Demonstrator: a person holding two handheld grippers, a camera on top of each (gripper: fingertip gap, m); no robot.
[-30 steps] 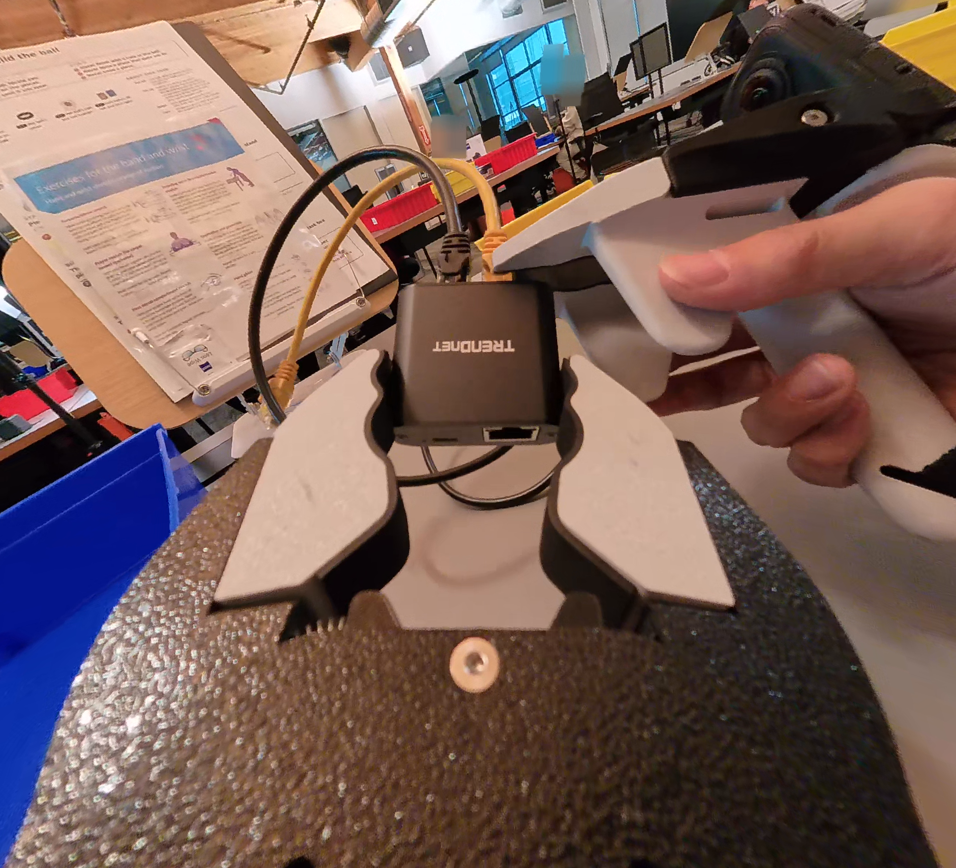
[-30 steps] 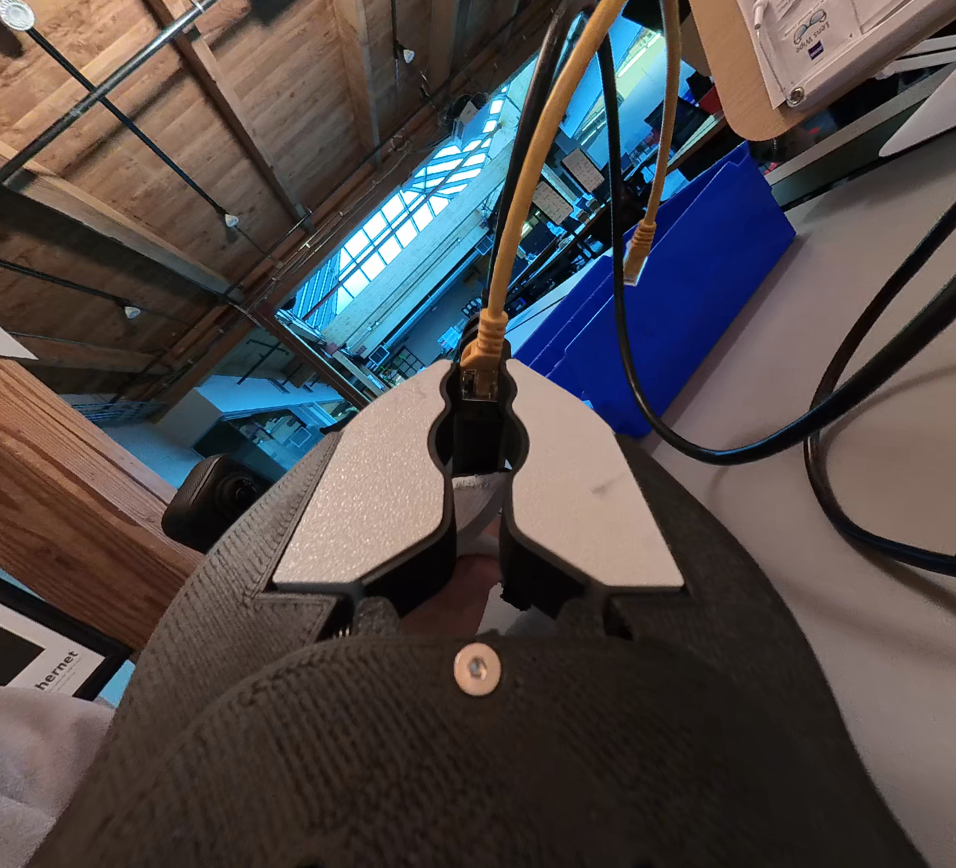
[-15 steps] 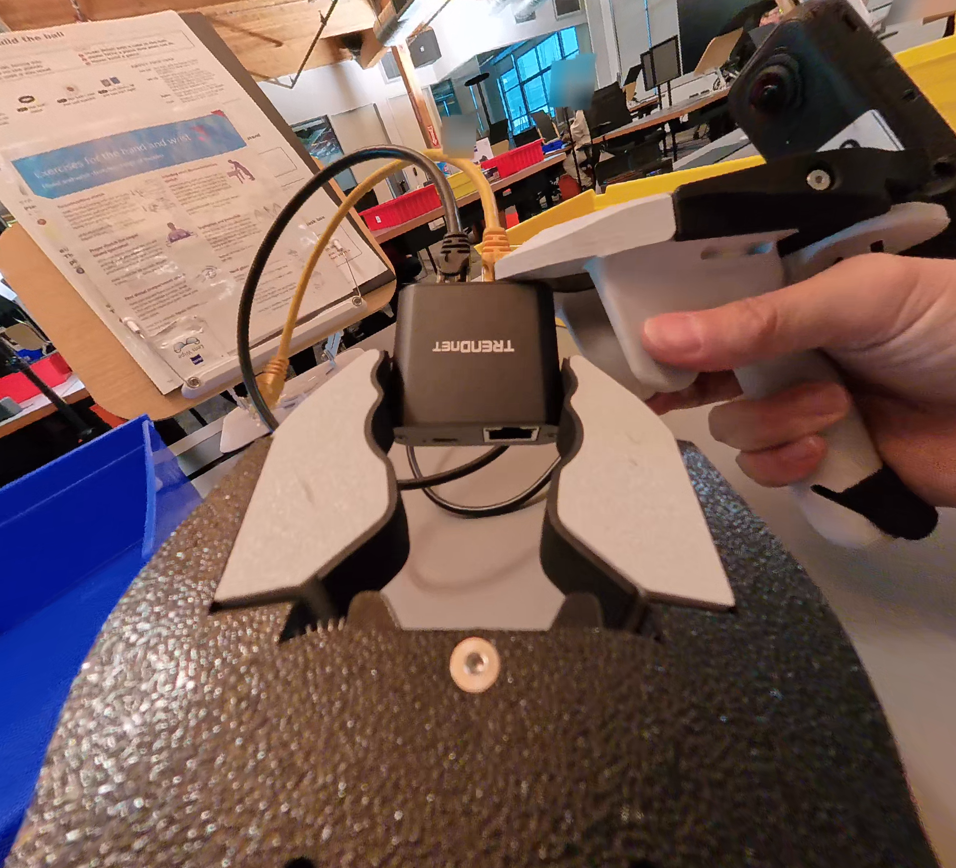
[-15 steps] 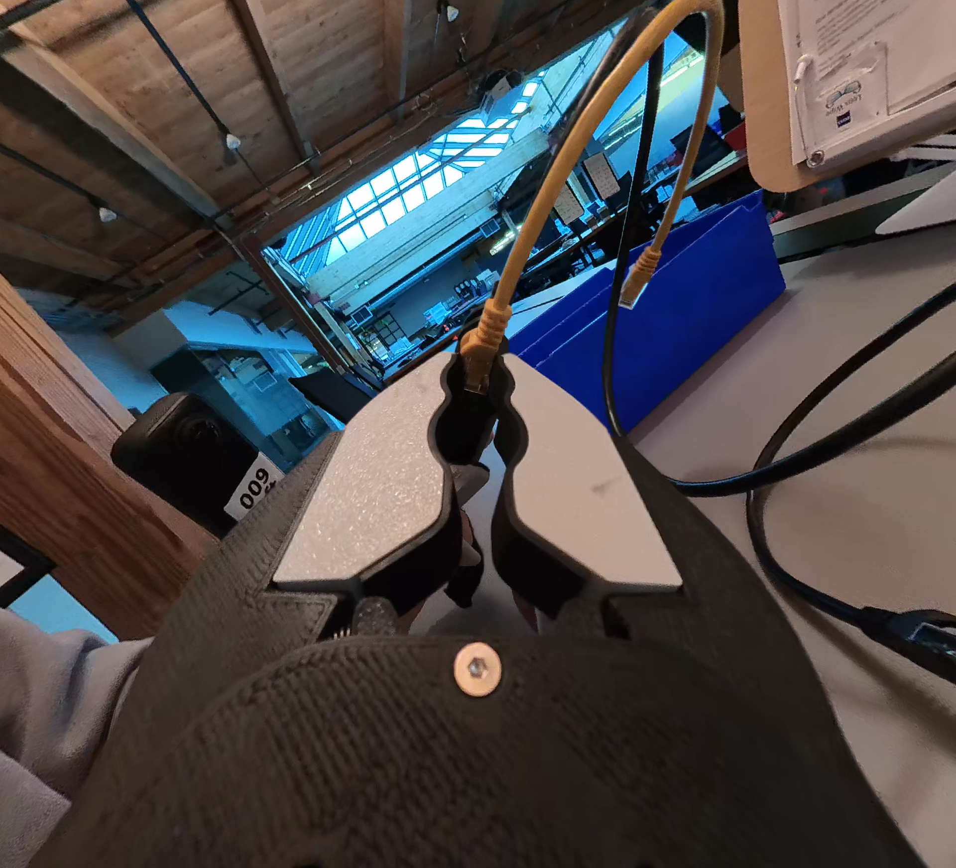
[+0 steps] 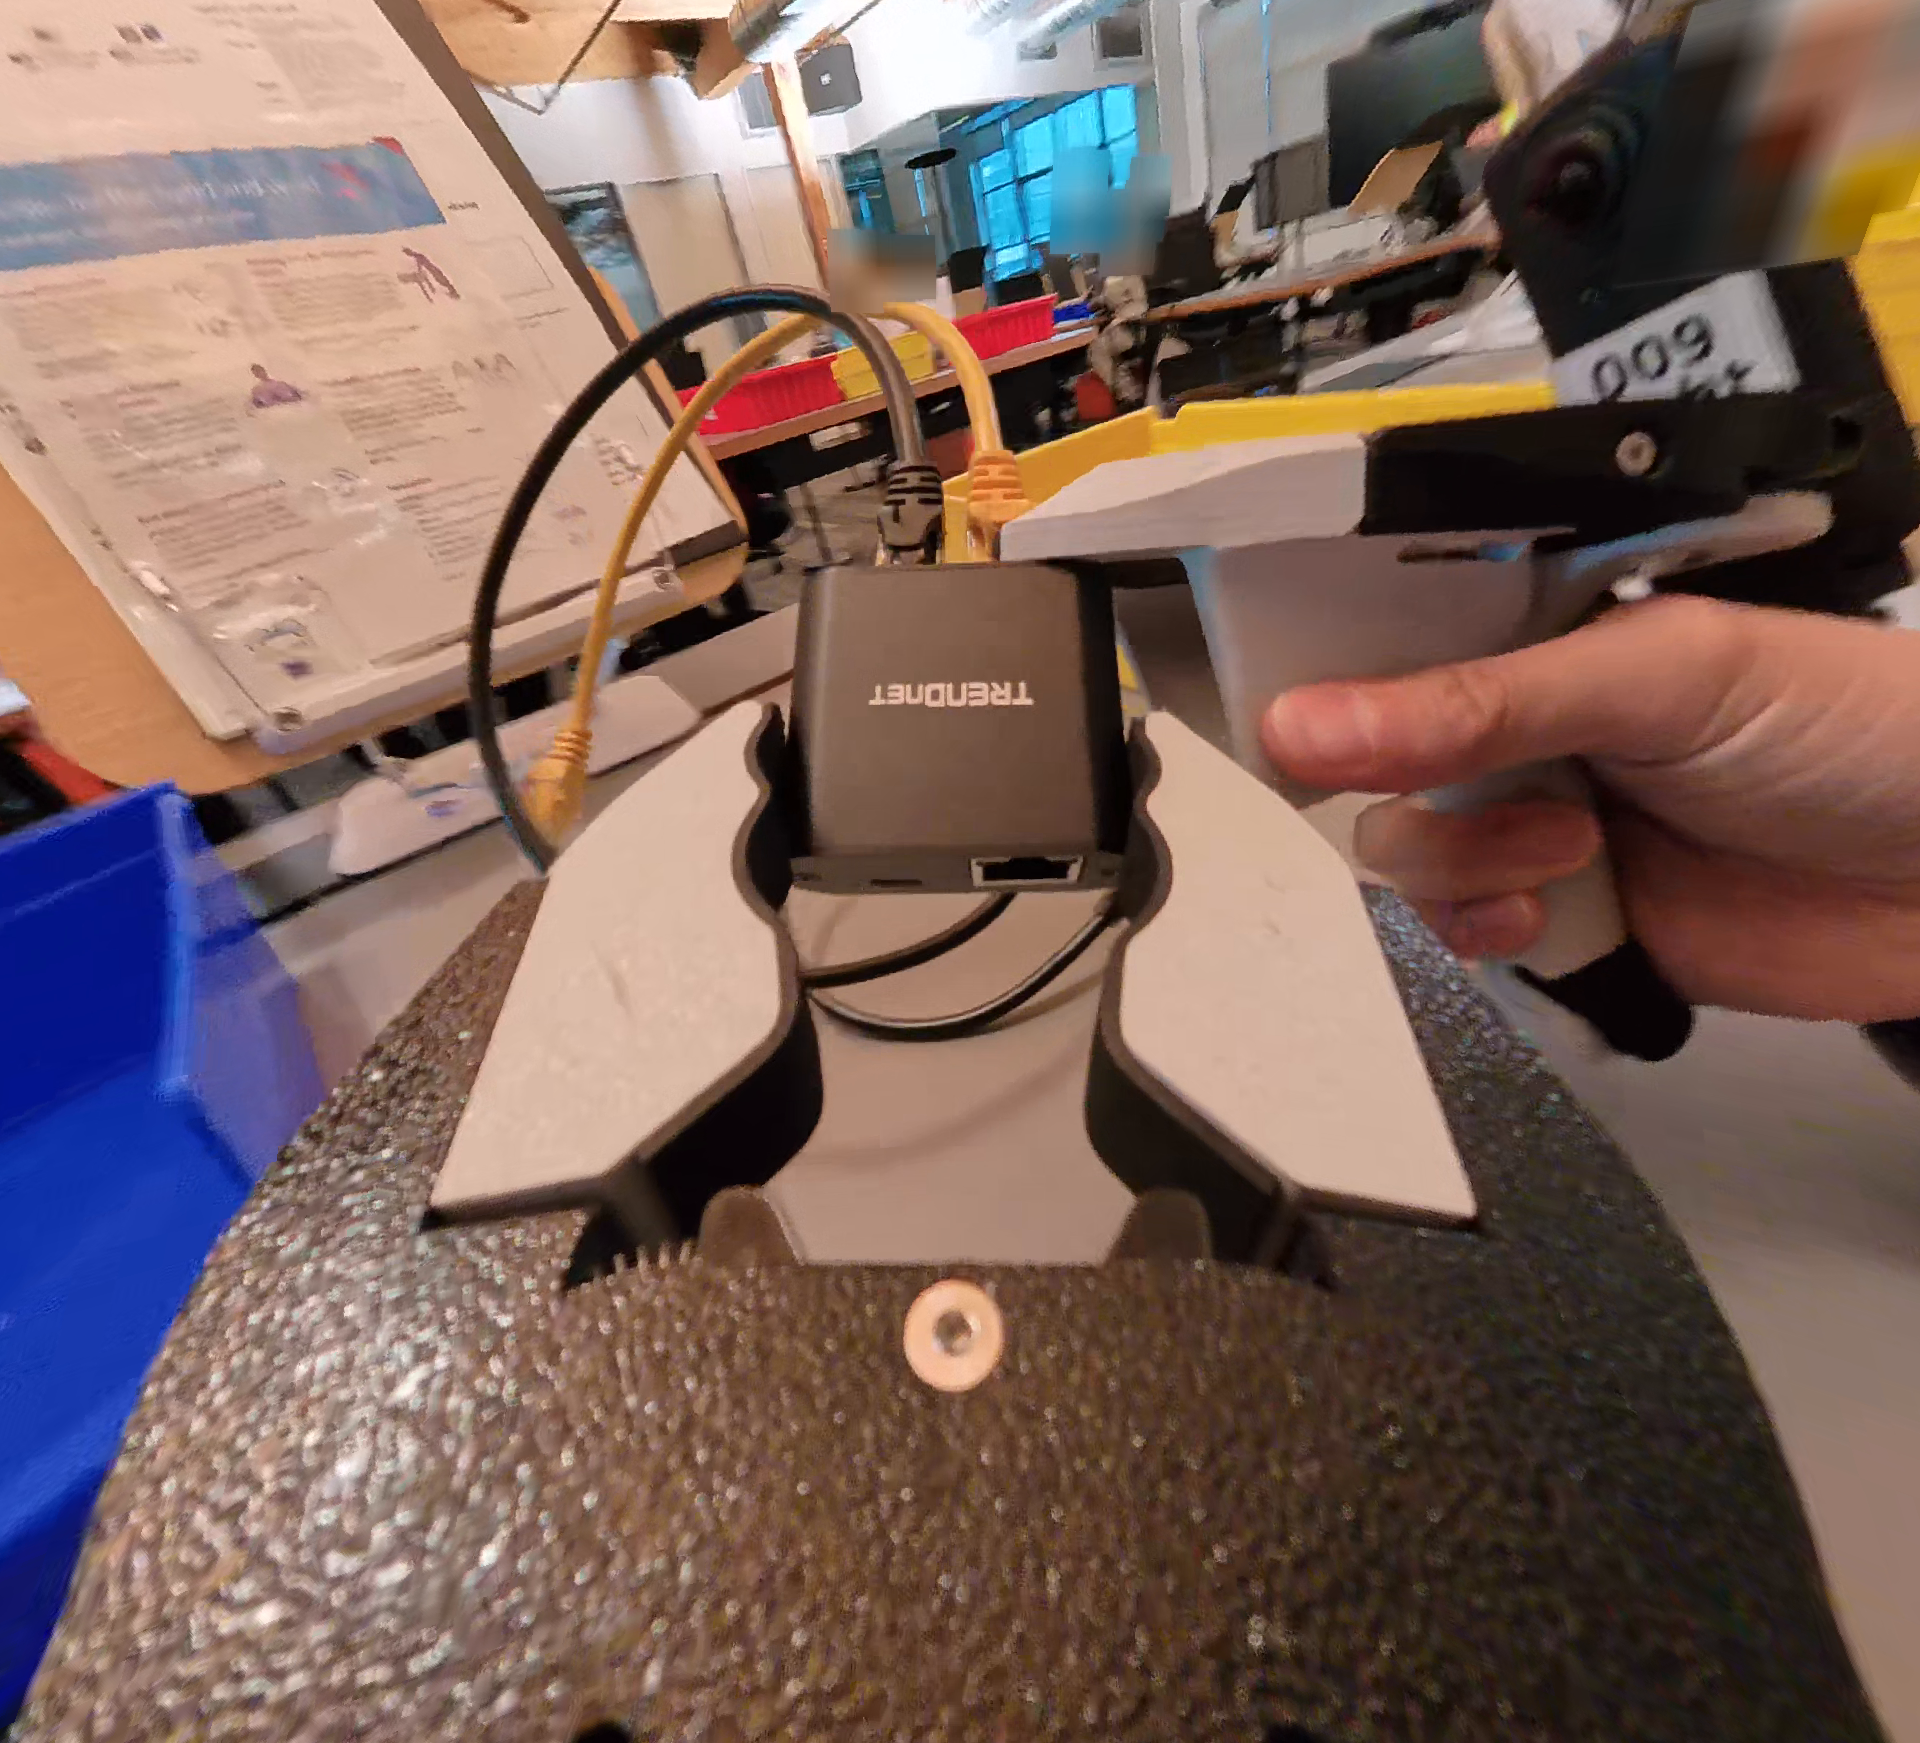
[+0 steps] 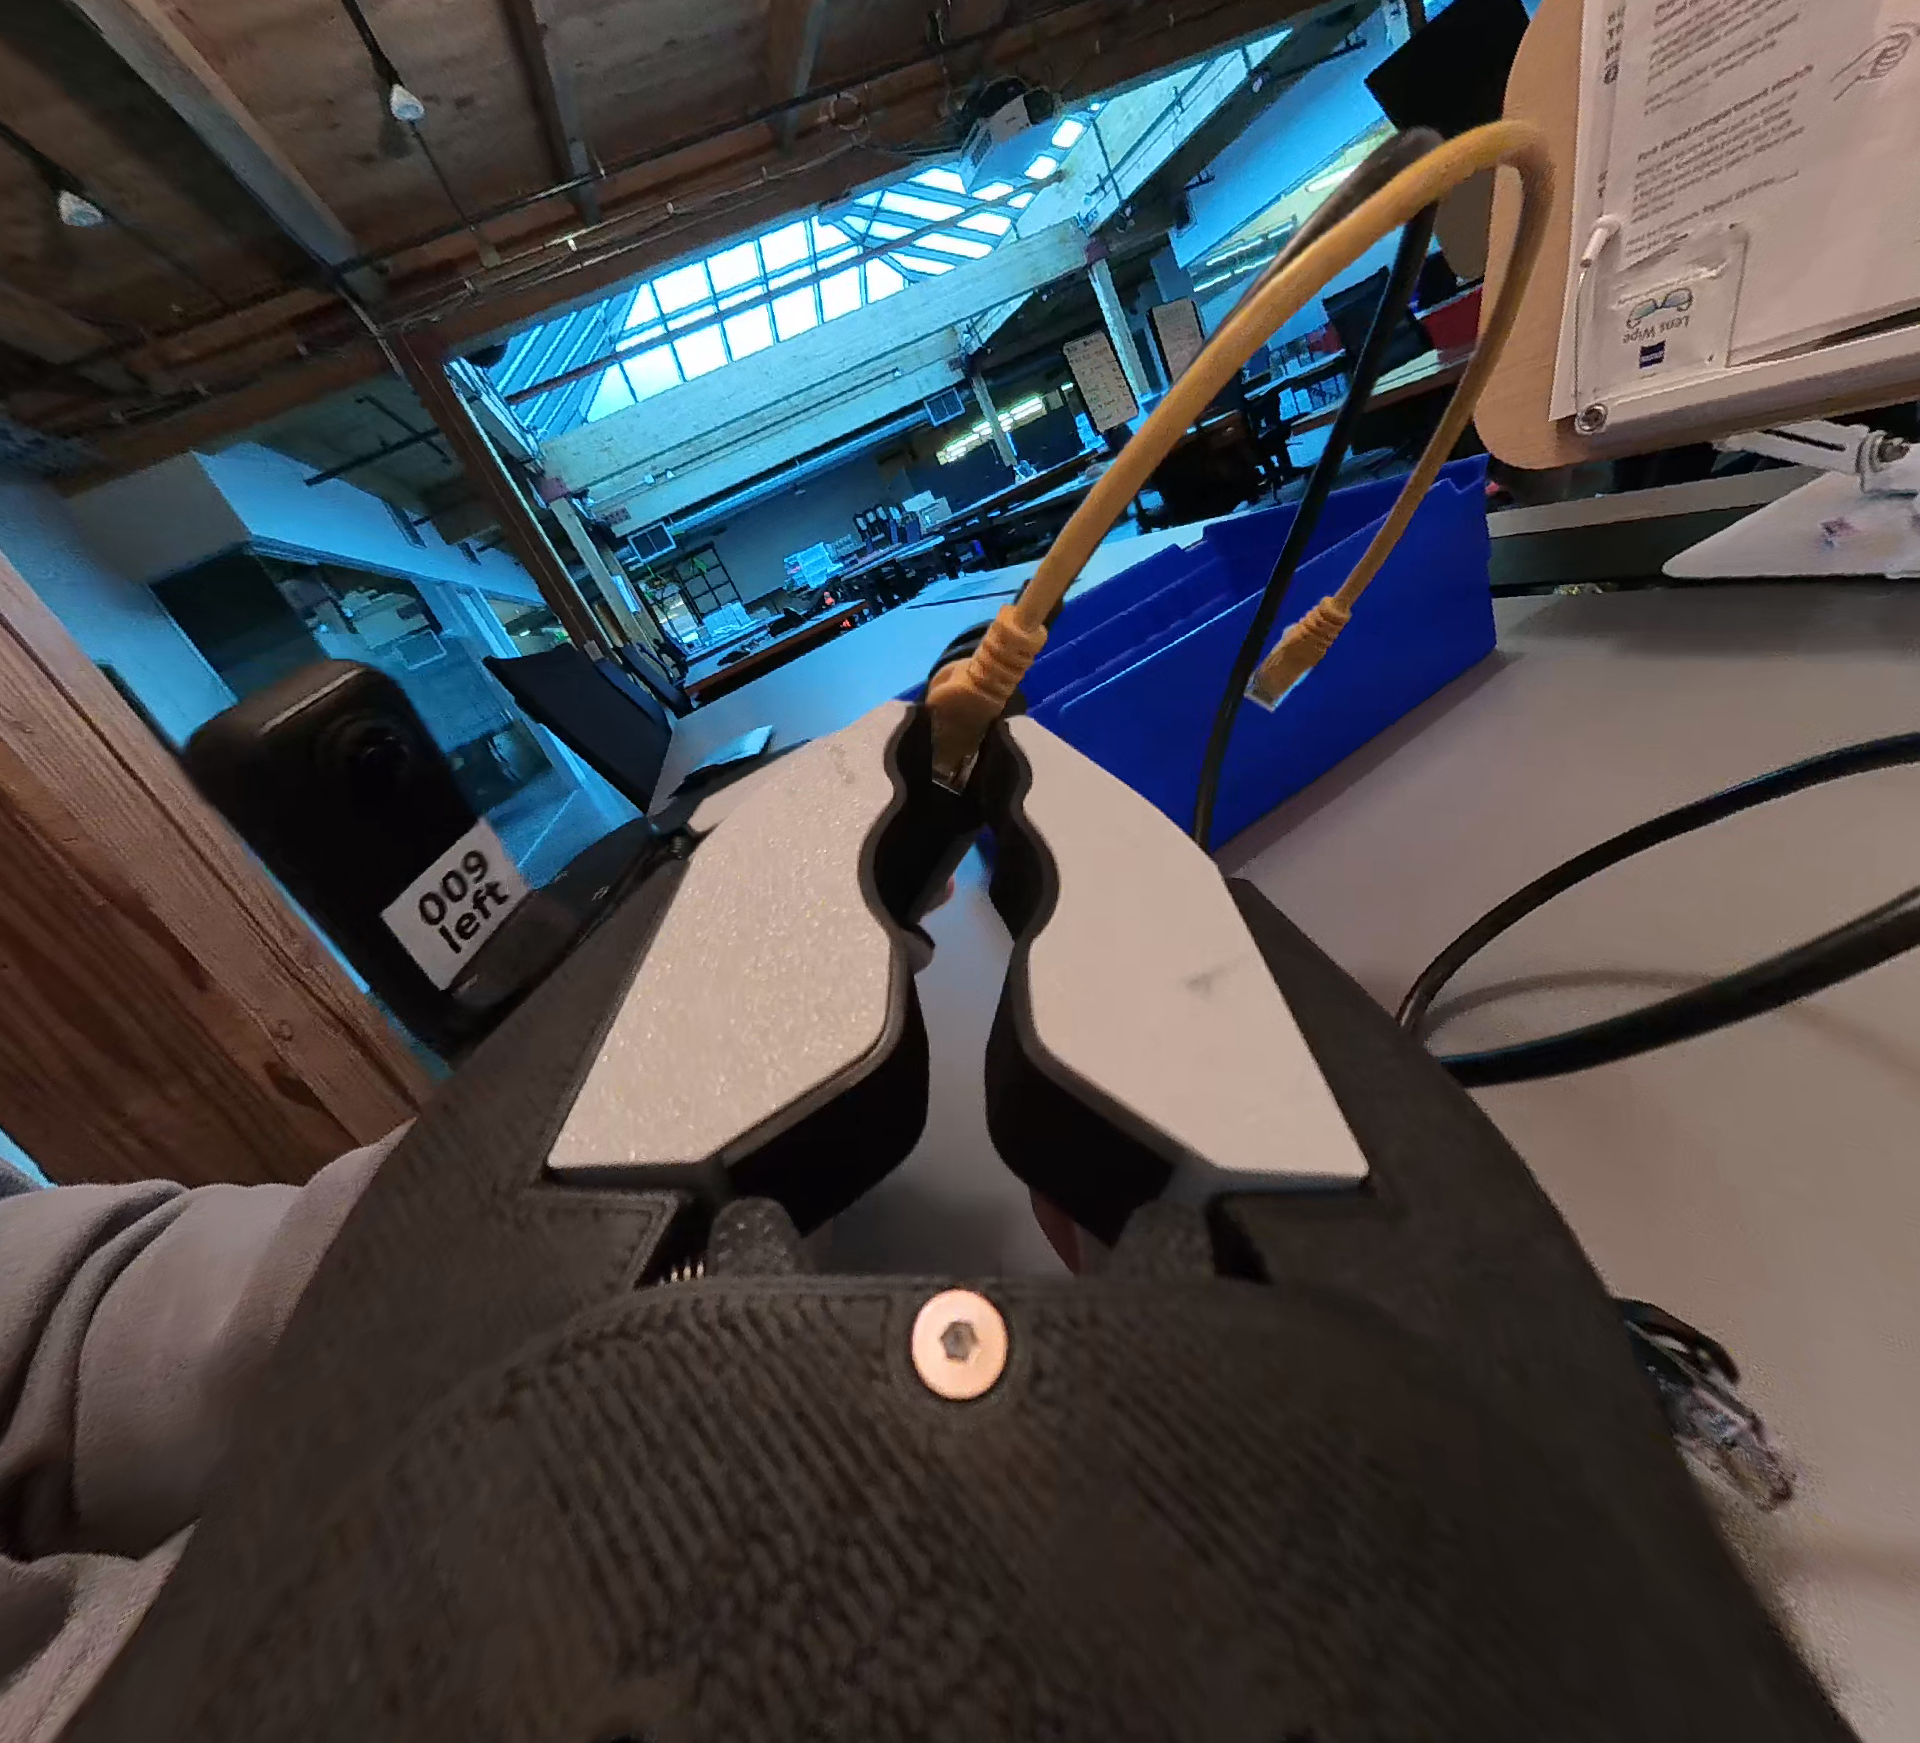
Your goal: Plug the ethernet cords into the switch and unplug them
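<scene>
My left gripper (image 5: 956, 737) is shut on the black switch (image 5: 951, 758) and holds it above the table. A grey-black cord's plug (image 5: 914, 504) sits in the switch's far side. Next to it is the yellow cord's plug (image 5: 992, 488). My right gripper (image 6: 958, 727) is shut on that yellow plug (image 6: 971, 696). In the left wrist view its finger (image 5: 1174, 488) reaches in from the right, held by a hand (image 5: 1662, 789). I cannot tell whether the plug is seated in the port. The yellow cord arcs up, and its free end (image 6: 1294, 654) hangs loose.
A blue bin (image 5: 104, 1018) stands left of the switch and also shows in the right wrist view (image 6: 1382, 592). A yellow bin (image 5: 1351, 415) is behind the right gripper. A tilted board with a poster (image 5: 260, 291) stands at the back left. A black cable (image 6: 1662, 862) loops on the grey table (image 6: 1714, 1226). My left and right fingertips are right by each other.
My right gripper has tilted from pointing up at the ceiling to nearly level, still shut on the yellow plug. Its hand has shifted right. The left gripper and switch have held still.
</scene>
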